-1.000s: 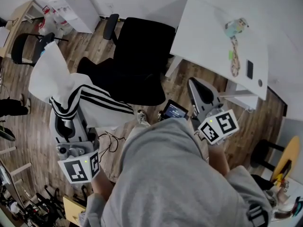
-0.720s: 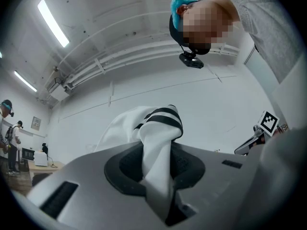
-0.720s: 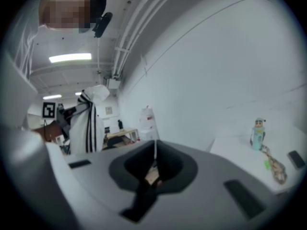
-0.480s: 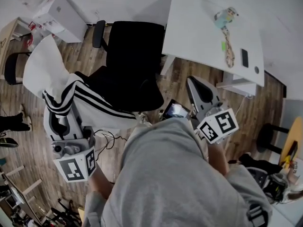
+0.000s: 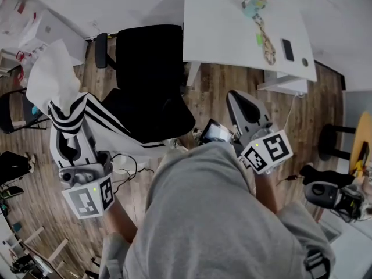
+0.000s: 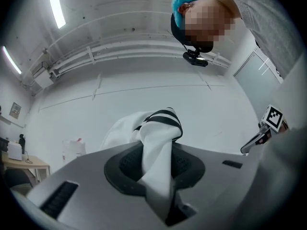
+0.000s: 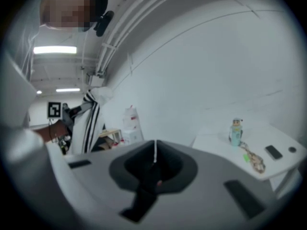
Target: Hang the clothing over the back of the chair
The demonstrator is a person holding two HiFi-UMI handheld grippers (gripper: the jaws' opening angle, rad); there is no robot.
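- Head view: wood-plank floor. A black office chair stands mid-frame, with a white table just to its right. The table holds a bottle, a patterned strap and a dark phone.
- Head view: the left gripper is left of the chair's seat and points away from the person. The white clothing with black stripes is bunched over its jaws.
- Head view: the cloth spreads from there toward the seat's near-left edge and overlaps it in the picture; I can't tell whether it touches. None of it is on the chair back.
- Head view: the right gripper is right of the seat, near the table leg, and has nothing on it. The person's grey top fills the bottom of the frame.
- Left gripper view: white wall and ceiling strip lights, with the camera tipped slightly up. The left gripper has its jaws narrow and clamped on a fold of the clothing. A striped cuff pokes out above the jaws.
- Right gripper view: white wall. The table and the bottle are at the right, and the clothing hangs at the left.
- Right gripper view: the right gripper has its jaws pressed together with only a thin seam showing and nothing between them.
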